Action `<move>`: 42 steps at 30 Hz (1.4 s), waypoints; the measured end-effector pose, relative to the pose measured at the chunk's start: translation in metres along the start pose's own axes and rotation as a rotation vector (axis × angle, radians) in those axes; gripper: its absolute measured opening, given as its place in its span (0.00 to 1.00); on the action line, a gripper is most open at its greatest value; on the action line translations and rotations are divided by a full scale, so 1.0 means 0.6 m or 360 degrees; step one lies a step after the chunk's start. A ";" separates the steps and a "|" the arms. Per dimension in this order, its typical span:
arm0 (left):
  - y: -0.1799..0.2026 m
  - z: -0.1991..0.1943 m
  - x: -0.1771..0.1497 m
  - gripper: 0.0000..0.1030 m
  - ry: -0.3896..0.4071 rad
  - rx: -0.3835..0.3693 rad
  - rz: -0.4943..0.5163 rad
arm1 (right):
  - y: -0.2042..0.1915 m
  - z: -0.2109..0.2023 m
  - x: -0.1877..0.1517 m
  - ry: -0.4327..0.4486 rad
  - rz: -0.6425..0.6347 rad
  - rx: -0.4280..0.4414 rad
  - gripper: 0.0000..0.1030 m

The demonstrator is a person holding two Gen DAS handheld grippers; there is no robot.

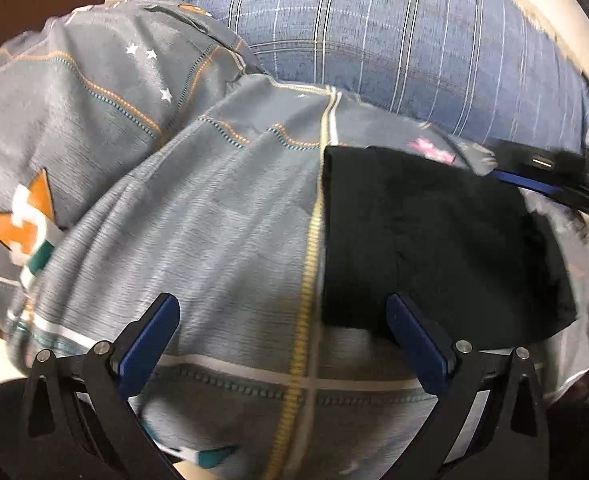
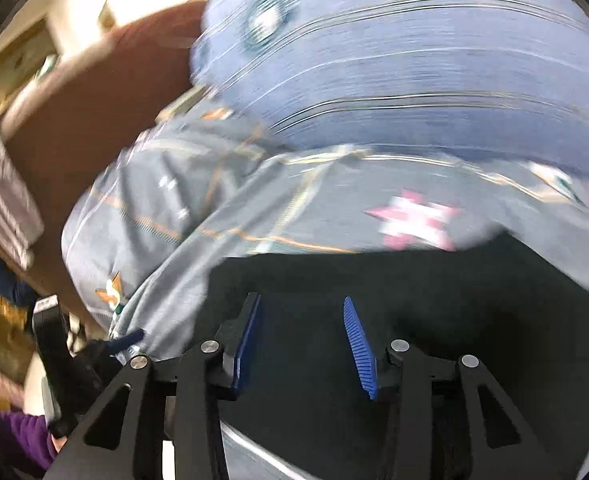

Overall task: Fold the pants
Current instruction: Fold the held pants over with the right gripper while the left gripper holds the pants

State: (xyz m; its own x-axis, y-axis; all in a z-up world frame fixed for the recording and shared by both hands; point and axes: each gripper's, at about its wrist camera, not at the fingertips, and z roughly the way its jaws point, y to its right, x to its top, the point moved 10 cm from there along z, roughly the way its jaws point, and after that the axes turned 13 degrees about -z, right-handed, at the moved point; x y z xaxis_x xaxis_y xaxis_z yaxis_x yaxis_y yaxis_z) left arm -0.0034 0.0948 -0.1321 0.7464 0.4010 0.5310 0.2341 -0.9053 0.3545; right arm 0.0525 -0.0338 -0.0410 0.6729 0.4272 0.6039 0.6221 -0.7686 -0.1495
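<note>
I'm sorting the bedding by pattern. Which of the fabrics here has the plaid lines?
The blue pillow at the back: crossed pale and dark lines. The grey bedspread carries stars and stitching; the black pants are plain.

Motion blur smears the plaid pillow (image 2: 414, 60), and the black pants (image 2: 434, 320) show no folds.

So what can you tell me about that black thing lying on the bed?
The black pants look like soft, dark cloth, already folded into a flat, roughly rectangular bundle with a faint crease. They lie on the grey patterned bedspread, below the blue checked pillow. The left tool hangs open at their near edge; the right tool is open over them. Neither grips them.
</note>
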 end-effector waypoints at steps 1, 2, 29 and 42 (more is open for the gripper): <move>0.002 0.000 0.000 1.00 -0.0002 -0.0041 -0.0027 | -0.029 0.024 0.014 -0.0055 -0.0060 0.0039 0.44; 0.006 0.000 -0.001 1.00 -0.0009 -0.0079 -0.0056 | -0.046 0.043 0.023 -0.0100 -0.0110 0.0063 0.46; 0.057 0.010 -0.011 0.75 -0.0114 -0.0373 -0.0042 | -0.003 0.083 0.001 -0.0254 0.0049 -0.0084 0.12; 0.130 -0.061 -0.032 0.83 0.0218 -0.0372 0.0350 | 0.128 -0.072 -0.084 0.0275 0.0591 -0.0017 0.12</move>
State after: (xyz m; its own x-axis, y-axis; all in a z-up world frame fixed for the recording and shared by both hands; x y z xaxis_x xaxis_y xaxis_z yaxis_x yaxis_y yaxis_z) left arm -0.0222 0.0217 -0.0863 0.6689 0.2292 0.7072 -0.0839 -0.9219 0.3781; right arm 0.0489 -0.1353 -0.0491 0.7732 0.0342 0.6333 0.3447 -0.8608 -0.3744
